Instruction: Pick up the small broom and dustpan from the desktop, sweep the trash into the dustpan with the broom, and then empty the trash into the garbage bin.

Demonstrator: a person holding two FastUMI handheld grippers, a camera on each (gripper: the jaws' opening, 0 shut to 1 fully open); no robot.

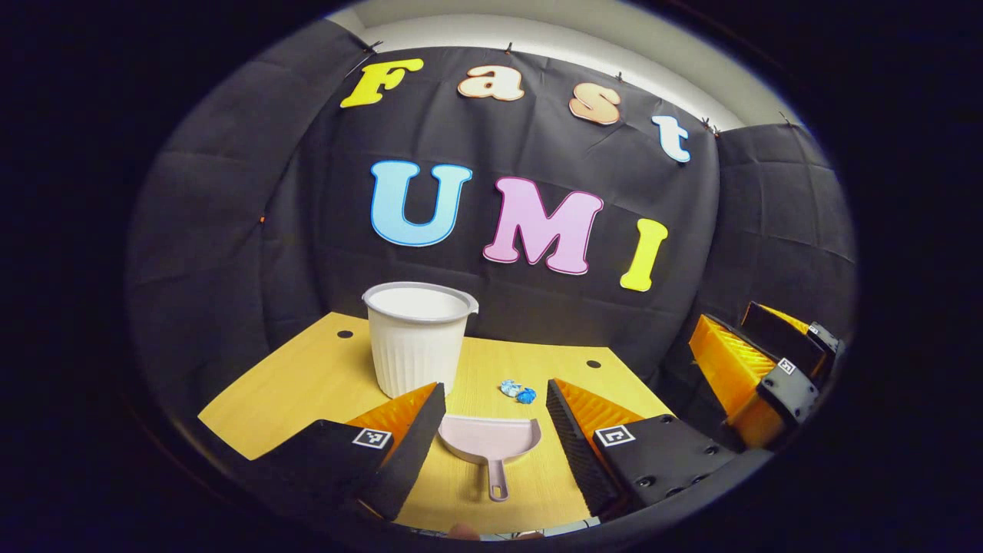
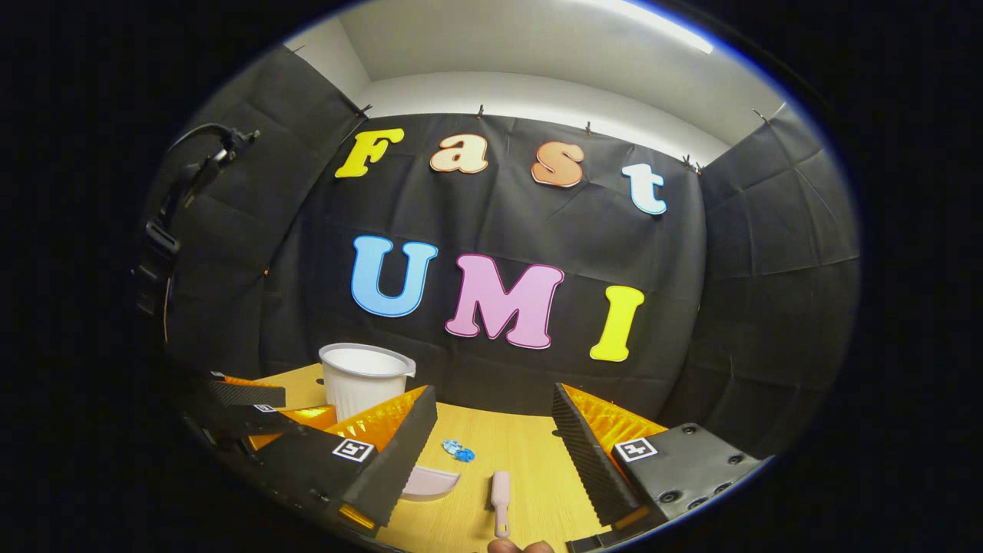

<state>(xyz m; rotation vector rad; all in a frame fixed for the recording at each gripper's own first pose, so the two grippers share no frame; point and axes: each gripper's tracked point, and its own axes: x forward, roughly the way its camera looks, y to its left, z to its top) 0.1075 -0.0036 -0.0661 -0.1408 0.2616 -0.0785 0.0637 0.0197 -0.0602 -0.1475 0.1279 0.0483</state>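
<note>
A pale pink dustpan (image 1: 489,439) lies flat on the yellow desktop (image 1: 307,384), handle toward me, between the two fingers of my open left gripper (image 1: 495,388), which hovers above it. Blue-and-white scraps of trash (image 1: 518,392) sit just beyond the pan. The white ribbed garbage bin (image 1: 417,338) stands upright at the back left. In the right gripper view a small pink broom (image 2: 501,493) lies on the desk below my open right gripper (image 2: 493,392), with the dustpan (image 2: 430,482) partly hidden behind its left finger and the trash (image 2: 458,451) ahead. Both grippers hold nothing.
The right gripper (image 1: 768,369) shows at the right edge of the left gripper view; the left gripper (image 2: 253,407) sits low at the left of the right gripper view, in front of the bin (image 2: 362,376). Black cloth walls close off the desk's far side.
</note>
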